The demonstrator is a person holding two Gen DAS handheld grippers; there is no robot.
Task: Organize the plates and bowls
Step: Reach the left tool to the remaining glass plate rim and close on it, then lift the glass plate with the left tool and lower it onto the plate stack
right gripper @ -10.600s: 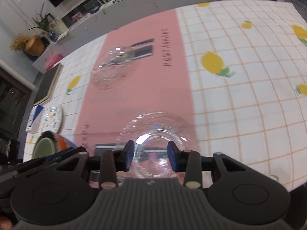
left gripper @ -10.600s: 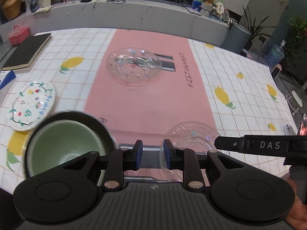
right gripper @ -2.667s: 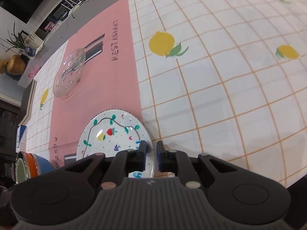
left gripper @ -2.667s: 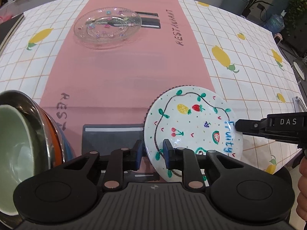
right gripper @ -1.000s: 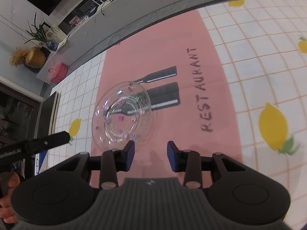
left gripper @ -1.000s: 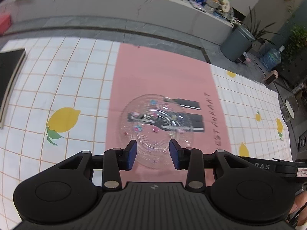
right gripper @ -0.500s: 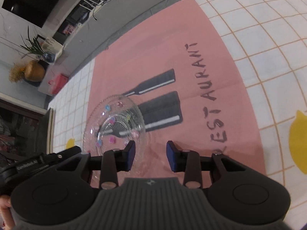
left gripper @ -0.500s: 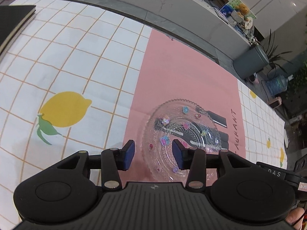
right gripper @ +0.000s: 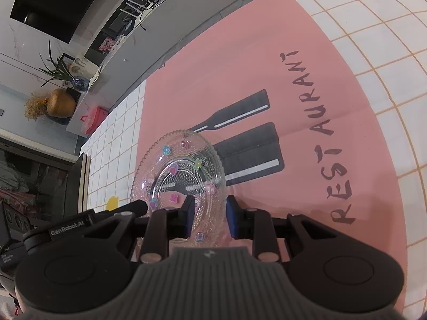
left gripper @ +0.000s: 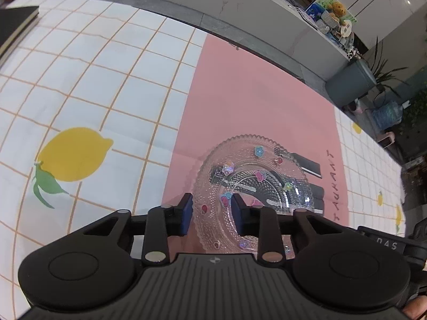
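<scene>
Now both sets of jaws have just been closing and stand partly apart, each astride a near rim of the glass plate [left gripper: 253, 184] without yet pinching it: left gripper [left gripper: 212, 214] on its left edge, right gripper [right gripper: 209, 217] on its right. Plate lies flat on the pink tablecloth [left gripper: 256, 101], so I judge it still unlifted, its stacking left to do.

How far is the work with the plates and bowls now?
Done: unclear, since only one dish shows here. In hand: the glass plate lies flat on the pink mat. The left tongs and right tongs each straddle its rim on opposite sides. Their jaws have just been closing but are not yet pinching. Left: grip, lift and probably stack it elsewhere.
</scene>
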